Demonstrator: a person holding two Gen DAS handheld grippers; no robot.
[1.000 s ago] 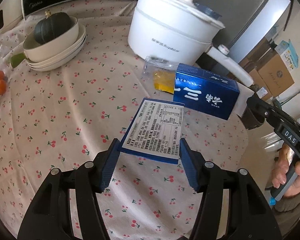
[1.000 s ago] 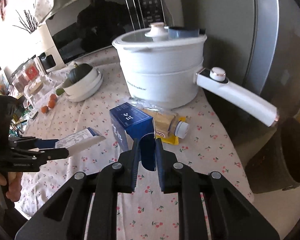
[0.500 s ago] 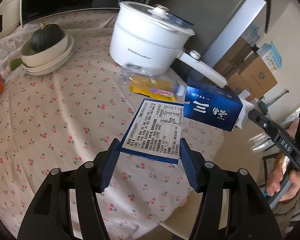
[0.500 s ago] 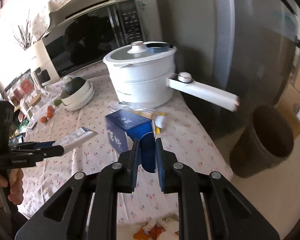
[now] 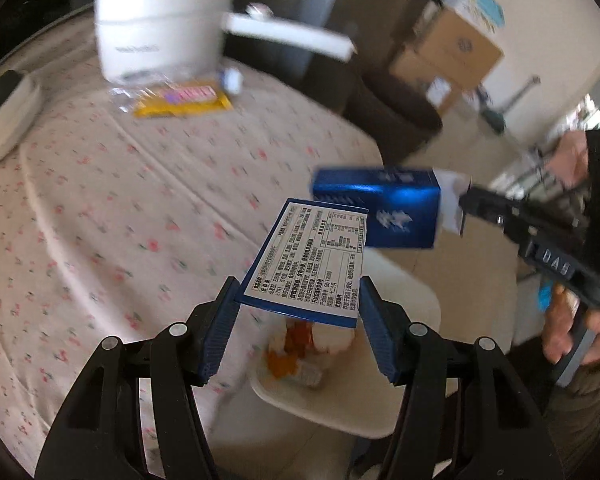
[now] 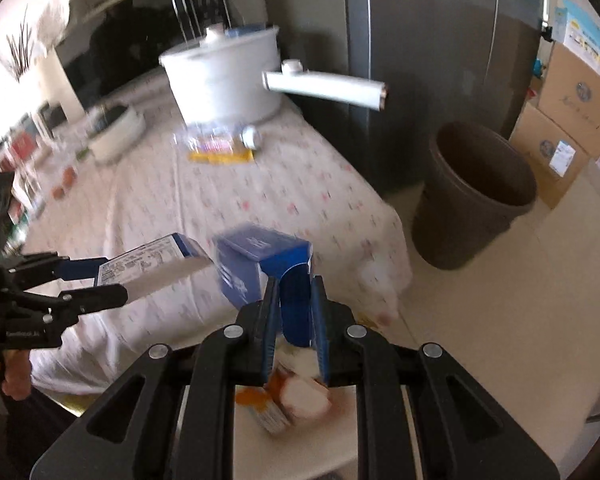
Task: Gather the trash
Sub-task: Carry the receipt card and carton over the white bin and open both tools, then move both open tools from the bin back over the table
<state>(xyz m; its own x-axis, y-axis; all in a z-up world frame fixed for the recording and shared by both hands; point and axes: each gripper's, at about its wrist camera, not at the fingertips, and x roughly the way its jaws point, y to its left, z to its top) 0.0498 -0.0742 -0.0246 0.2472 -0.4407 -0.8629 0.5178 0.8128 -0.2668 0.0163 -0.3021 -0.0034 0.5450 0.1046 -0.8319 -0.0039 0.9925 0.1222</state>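
The table (image 5: pixel 100 208) fills the left of both views, the white bin (image 5: pixel 380 408) sits at the bottom, holding scraps. Not yet binned: both cartons, plus a yellow wrapper (image 5: pixel 184 100) upper left. The left gripper (image 5: pixel 296 324) pinches the flat carton (image 5: pixel 312 264), long axis pointing away upward; the right gripper (image 6: pixel 294 316) clamps the blue carton (image 6: pixel 260 268), which points up-left.

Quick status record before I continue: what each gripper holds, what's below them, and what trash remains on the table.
left gripper: shut on flat blue carton, label side up
right gripper: shut on blue milk carton by its flap
below: white bin with scraps inside
other bin: brown bin on the floor, not under either carton
left on table: plastic bottle on yellow wrapper, by white pot
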